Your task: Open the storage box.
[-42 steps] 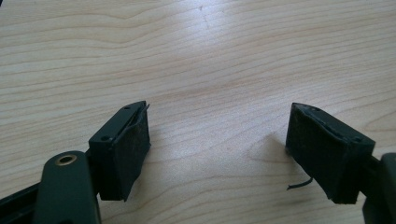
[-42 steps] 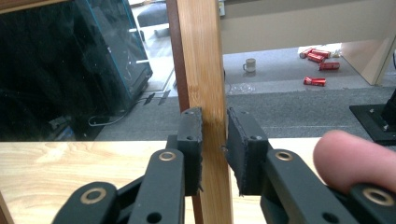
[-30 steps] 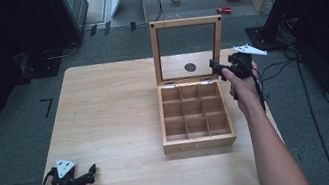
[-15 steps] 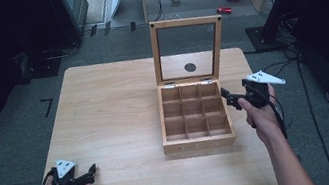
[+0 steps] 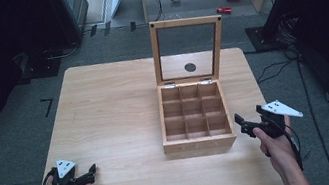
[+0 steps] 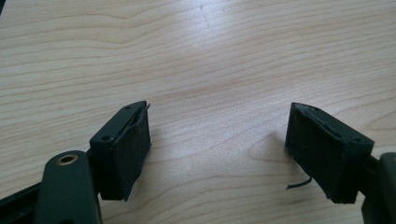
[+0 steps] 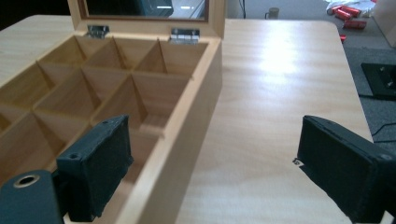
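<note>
1. The wooden box [image 5: 196, 115] sits right of centre in the high view, on the tabletop [image 5: 105, 112]. Its inside is split into nine square compartments, three by three, and all look bare.
2. The tabletop is pale wood and spans the middle of the high view, with dark grey floor [image 5: 7, 164] around it.
3. The box's lid [image 5: 189, 50] stands upright at the far side, a wooden frame around a clear pane, held by two metal hinges [image 7: 185, 35].
4. The right hand-held gripper [image 5: 242, 125] is at the lower right of the high view, just beside the box's near right corner. Its jaws have just been opening and now stand wide apart with nothing clamped. In the right gripper view, the left jaw sits over the box's nearest compartment and the right jaw over bare tabletop, so the box's right wall lies between them.
5. The left hand-held gripper [image 5: 88, 172] lies at the lower left of the high view, well apart from the box. Its jaws stand apart over bare wood, holding nothing.
6. A dark round mark [image 5: 190, 67] shows through the lid's pane.
</note>
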Available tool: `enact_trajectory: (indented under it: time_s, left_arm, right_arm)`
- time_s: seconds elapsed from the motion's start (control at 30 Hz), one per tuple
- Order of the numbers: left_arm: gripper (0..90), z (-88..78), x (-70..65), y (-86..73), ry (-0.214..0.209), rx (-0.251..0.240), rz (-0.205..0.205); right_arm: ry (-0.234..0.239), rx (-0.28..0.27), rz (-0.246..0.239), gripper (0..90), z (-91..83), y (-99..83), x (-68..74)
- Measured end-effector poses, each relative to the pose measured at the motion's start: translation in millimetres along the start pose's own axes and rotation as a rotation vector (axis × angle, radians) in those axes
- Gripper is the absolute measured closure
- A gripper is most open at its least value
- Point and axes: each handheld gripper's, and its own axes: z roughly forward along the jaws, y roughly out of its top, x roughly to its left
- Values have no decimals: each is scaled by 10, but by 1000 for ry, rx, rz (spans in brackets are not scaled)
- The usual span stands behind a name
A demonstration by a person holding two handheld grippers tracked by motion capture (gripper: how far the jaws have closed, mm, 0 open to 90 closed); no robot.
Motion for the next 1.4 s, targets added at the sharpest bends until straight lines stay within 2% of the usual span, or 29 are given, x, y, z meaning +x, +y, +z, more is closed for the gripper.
enact_trajectory:
  time_s: [0.3,0.53,0.7,0.8,0.97,1.1,1.2,1.4]
  left_arm:
    - [227,0,-1,0,1,0,1]
    - [228,0,-3,0,3,0,0]
    - [228,0,-3,0,3,0,0]
    - [229,0,-3,0,3,0,0]
    - [229,0,-3,0,3,0,0]
    - [229,0,-3,0,3,0,1]
    - [228,0,-3,0,3,0,1]
    - [228,0,-3,0,3,0,1]
  right_arm:
    - [14,12,18,96,-263,-306,-123]
    - [5,39,52,99,-358,-586,-239]
    - [-28,75,34,107,-368,-769,-280]
    - [-46,99,44,112,-379,-870,-305]
    - [-124,189,-5,124,-343,-1015,-294]
    - [-130,201,15,124,-335,-1045,-288]
    - [-152,203,-18,124,-319,-1062,-257]
    - [-154,201,-31,120,-313,-1071,-248]
